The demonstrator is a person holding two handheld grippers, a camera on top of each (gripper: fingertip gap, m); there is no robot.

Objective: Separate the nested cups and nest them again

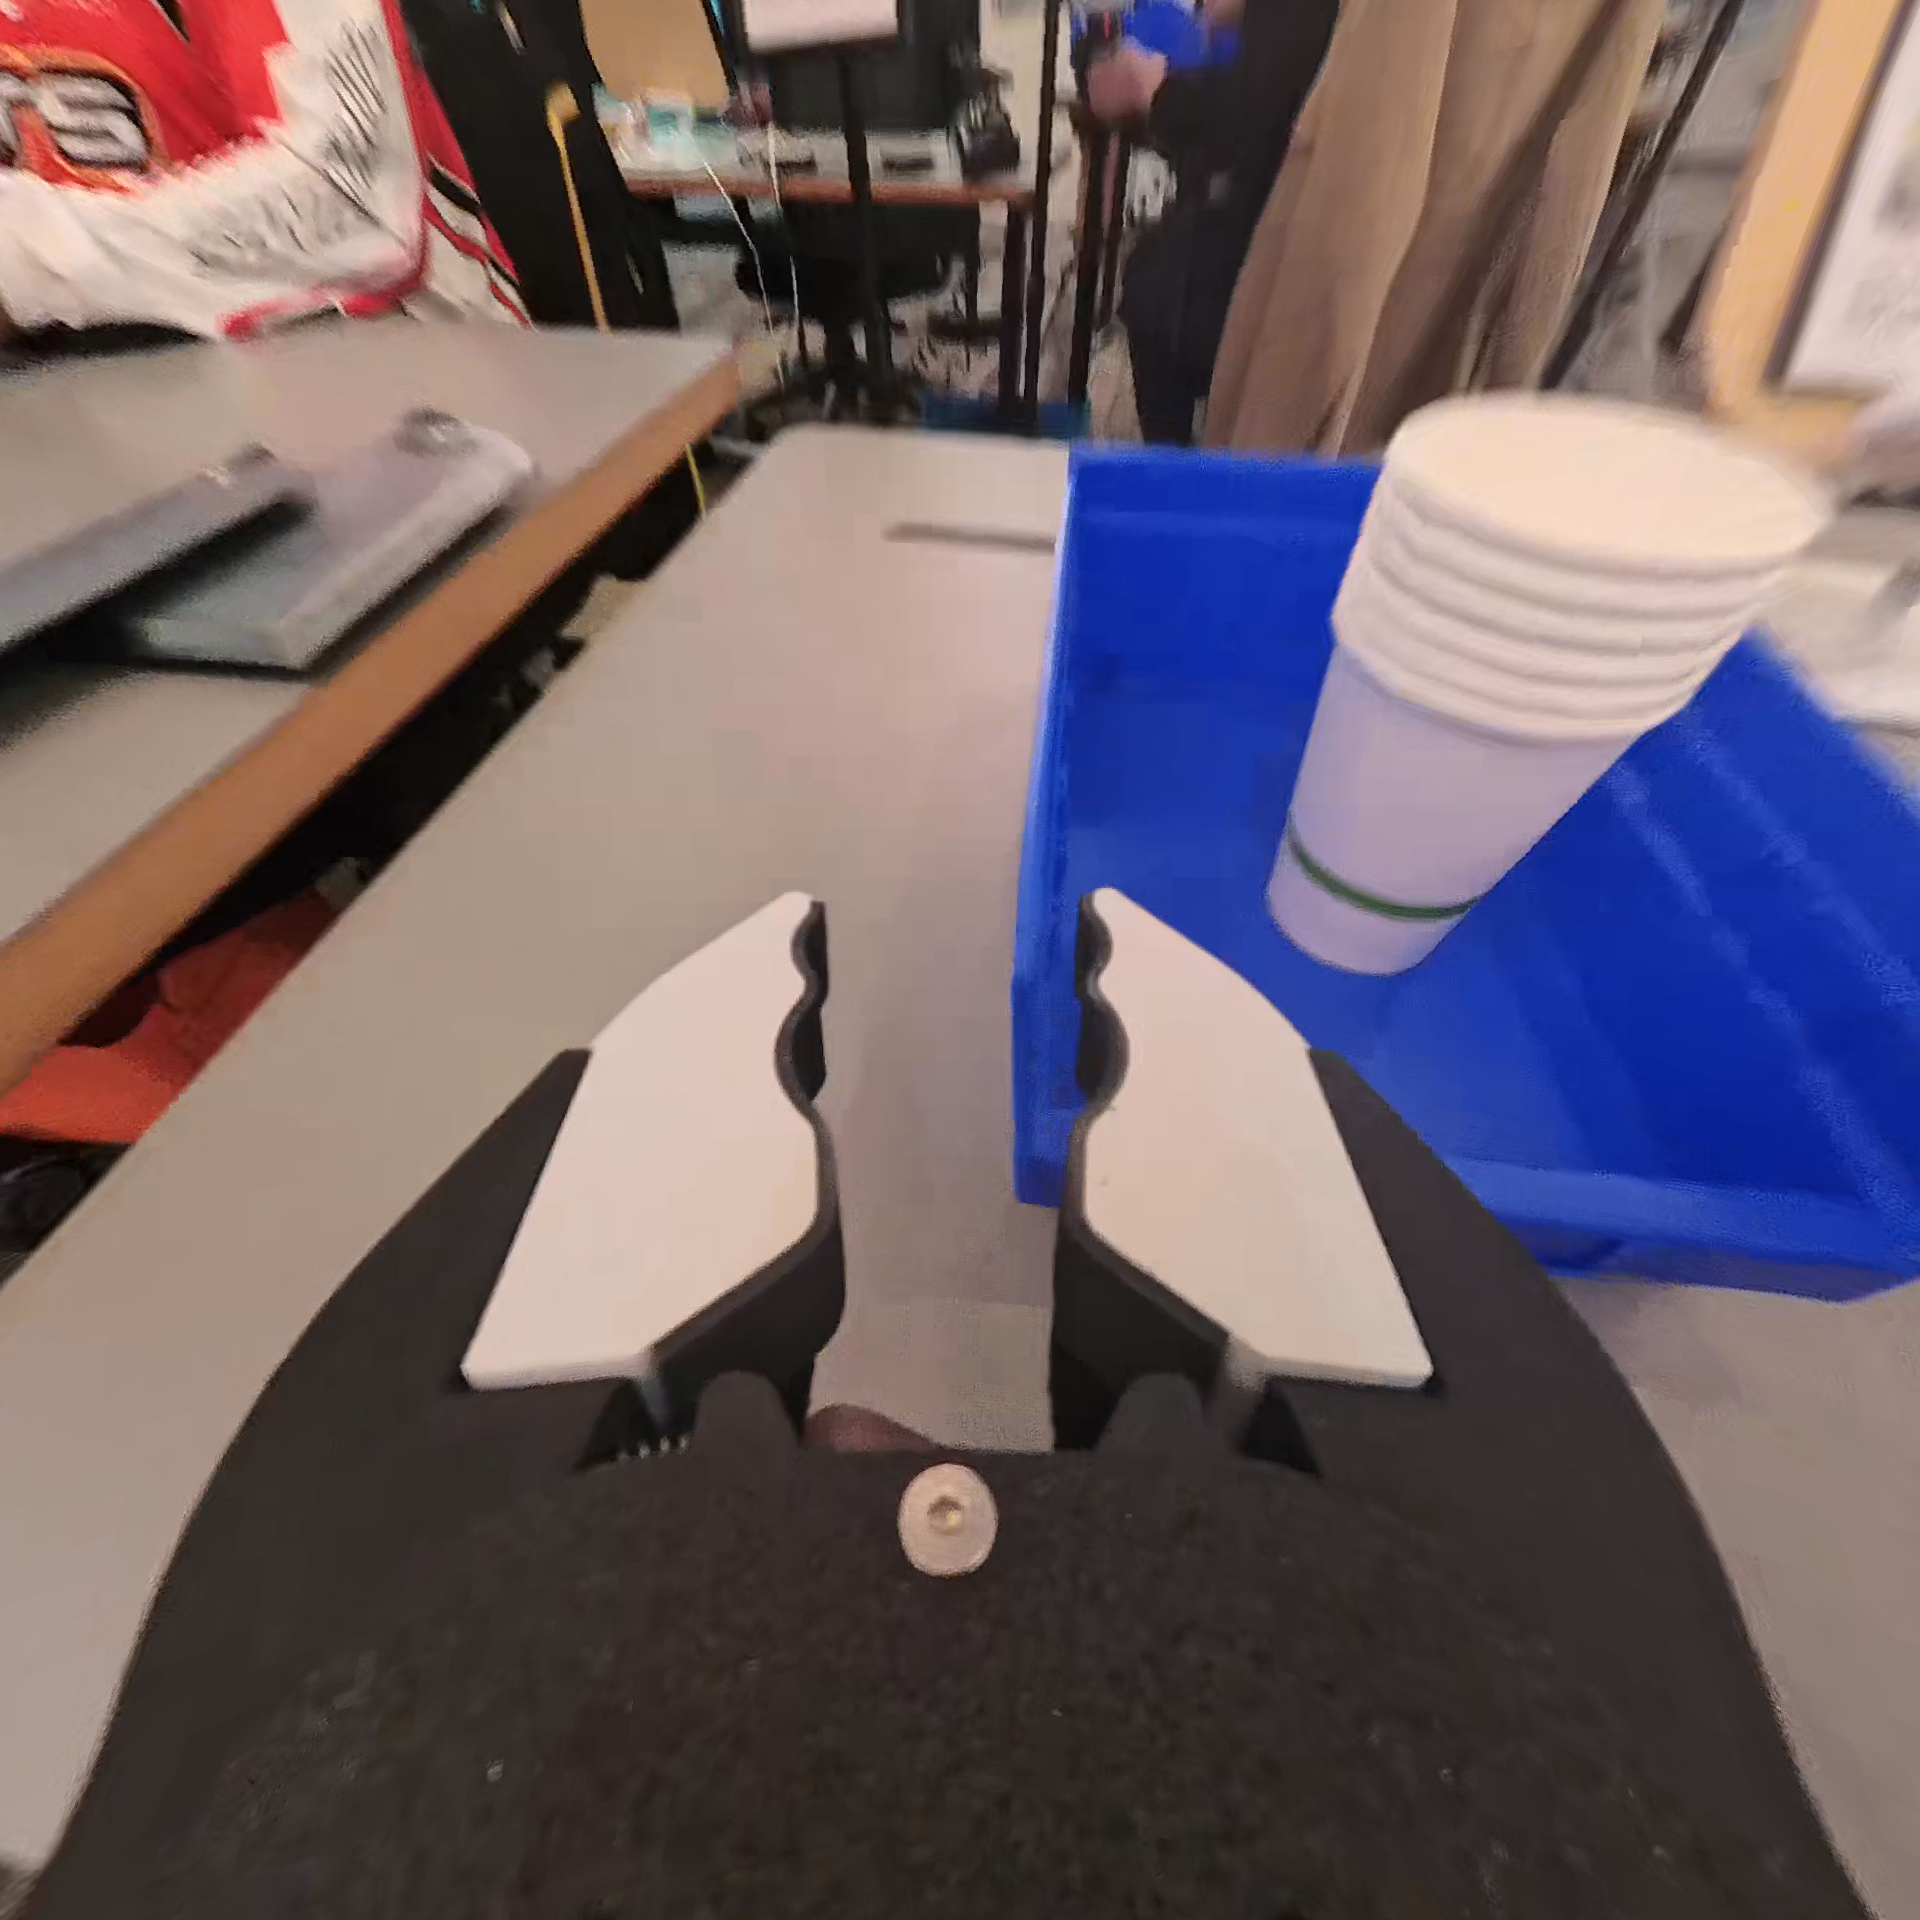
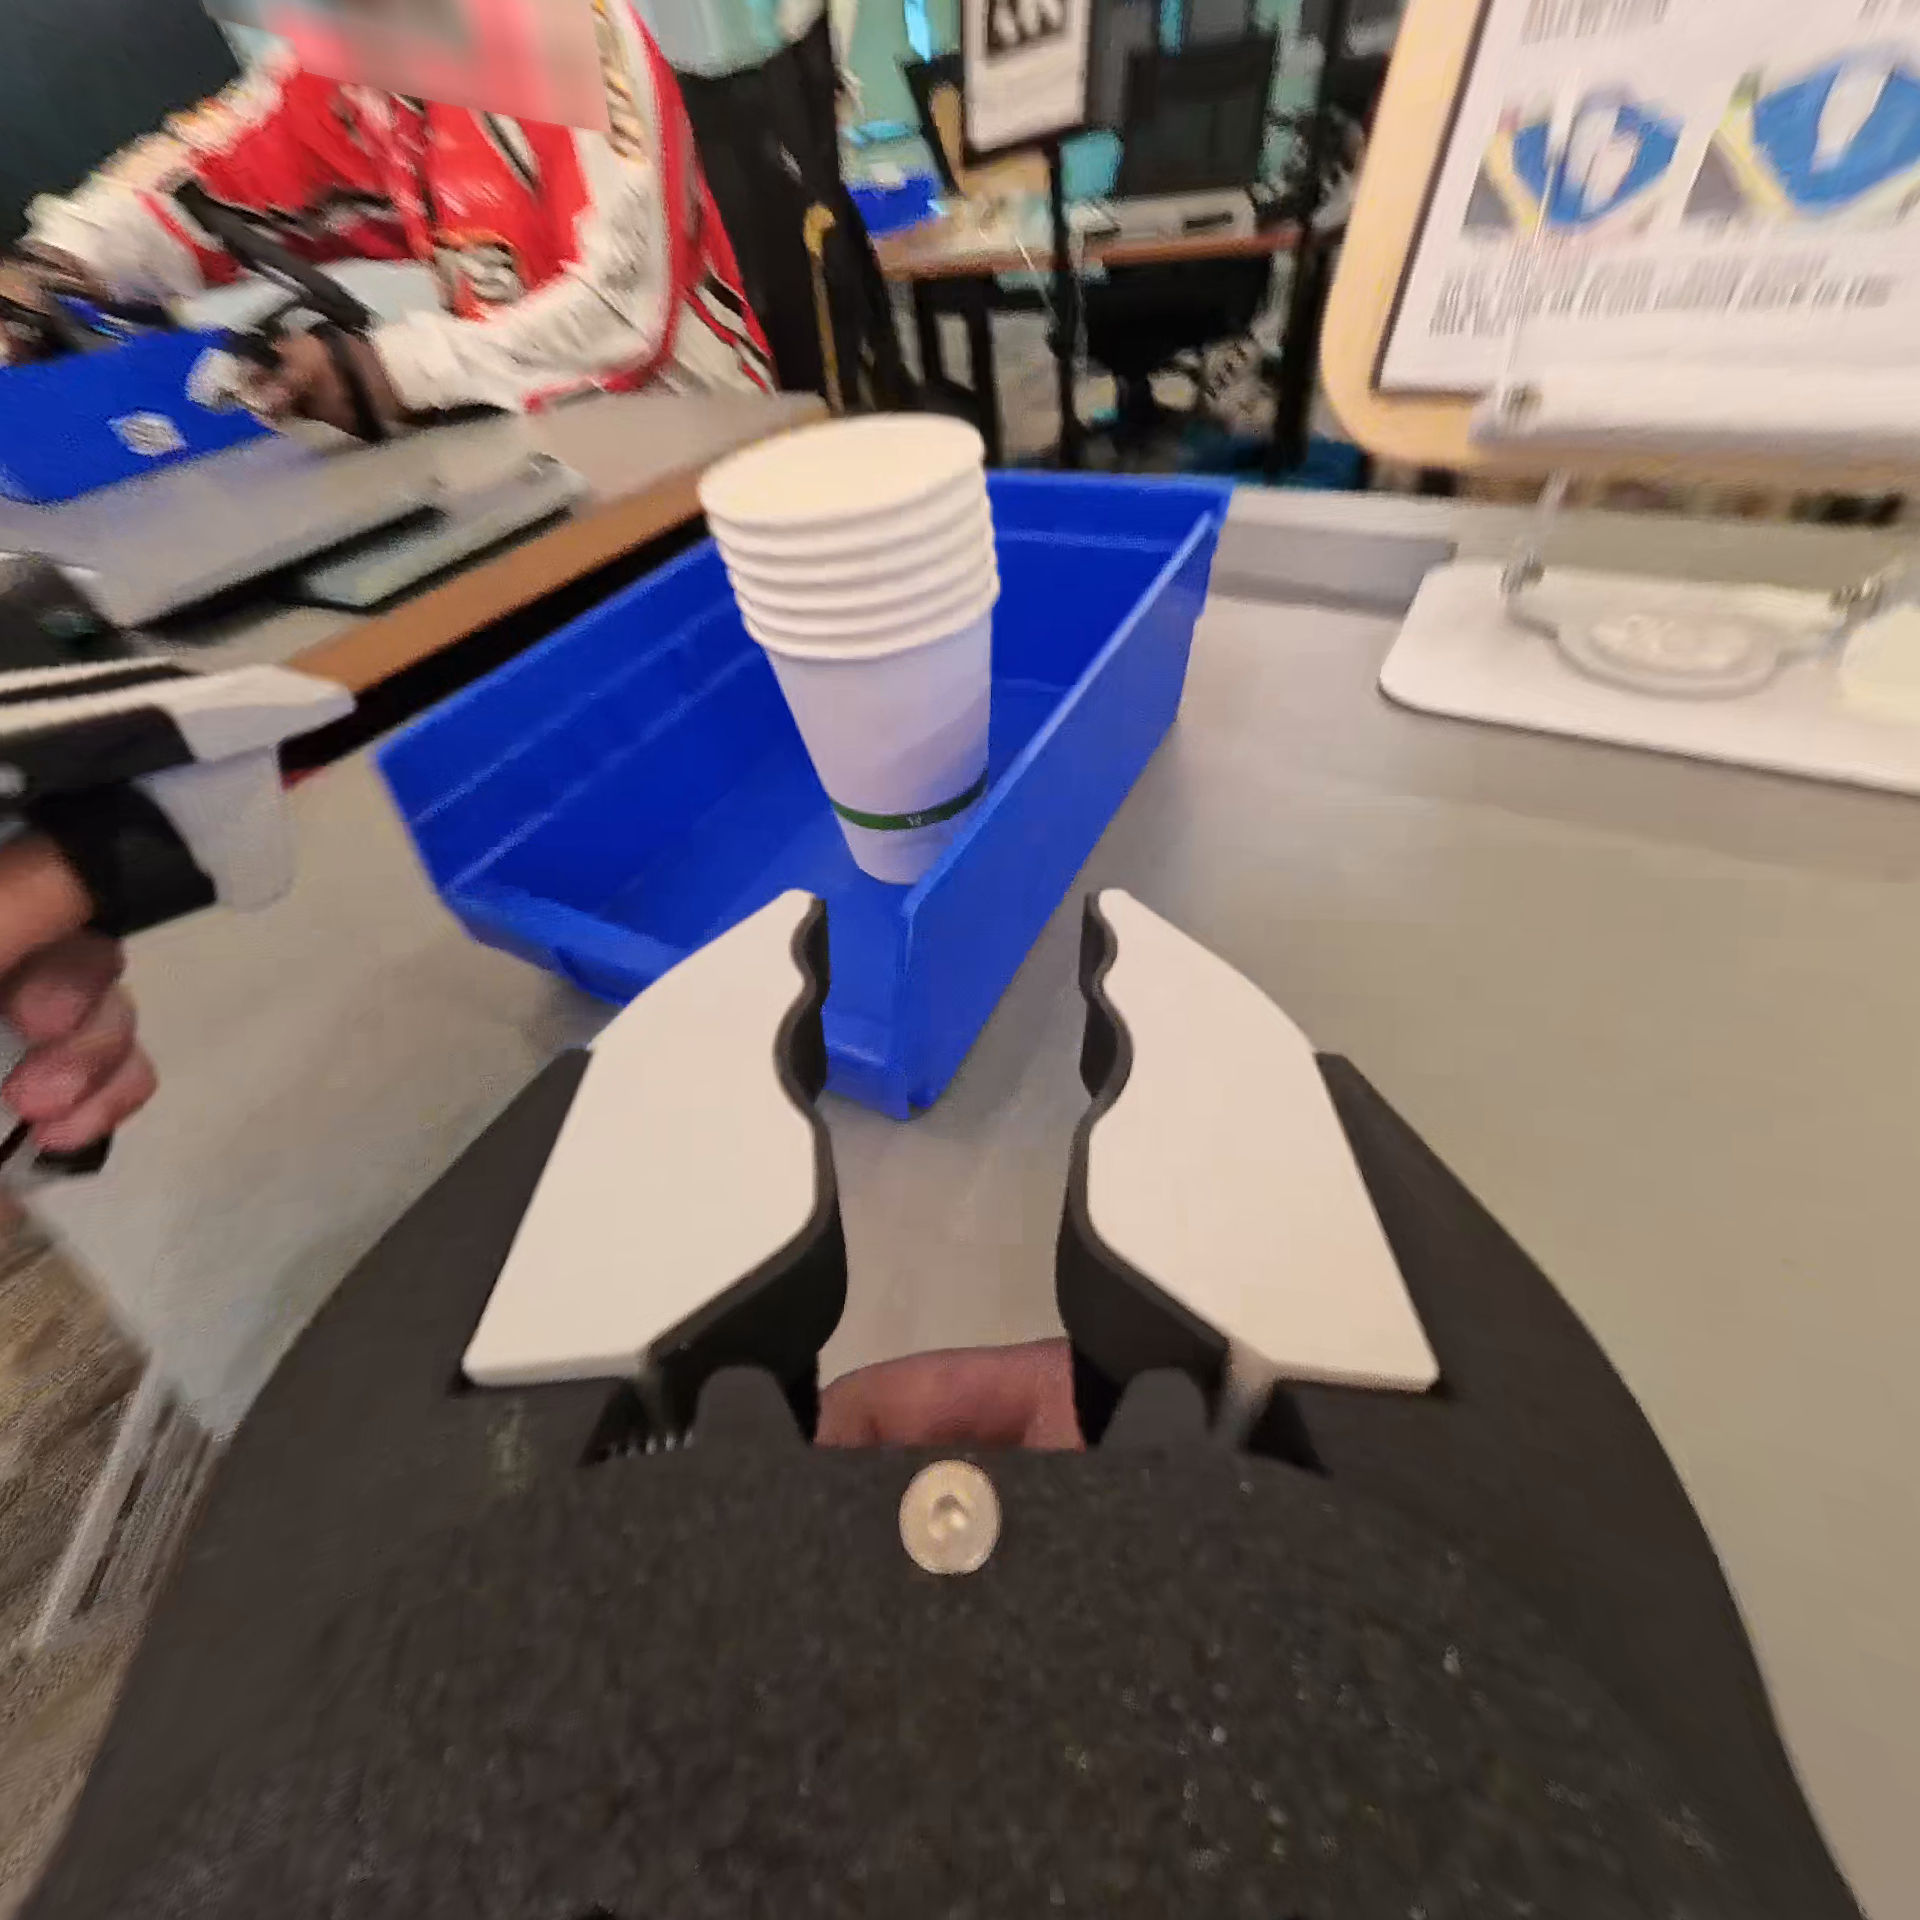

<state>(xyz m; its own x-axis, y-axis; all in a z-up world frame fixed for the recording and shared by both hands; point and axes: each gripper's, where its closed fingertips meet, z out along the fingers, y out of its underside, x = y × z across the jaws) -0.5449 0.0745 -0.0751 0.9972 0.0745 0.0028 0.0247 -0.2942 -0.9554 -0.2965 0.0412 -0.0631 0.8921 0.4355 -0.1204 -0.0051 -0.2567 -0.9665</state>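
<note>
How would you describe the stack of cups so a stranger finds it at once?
On the grey table sits a blue plastic bin. Inside it stands the stack of cups, white, nested, leaning slightly. Several rims are layered at the top, and a thin green band circles the base.

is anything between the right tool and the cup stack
Partly. The stack of cups stands inside the blue bin, and the bin's near corner wall lies between the open right tool and the stack's base. The upper cups rise clear above the rim.
</note>
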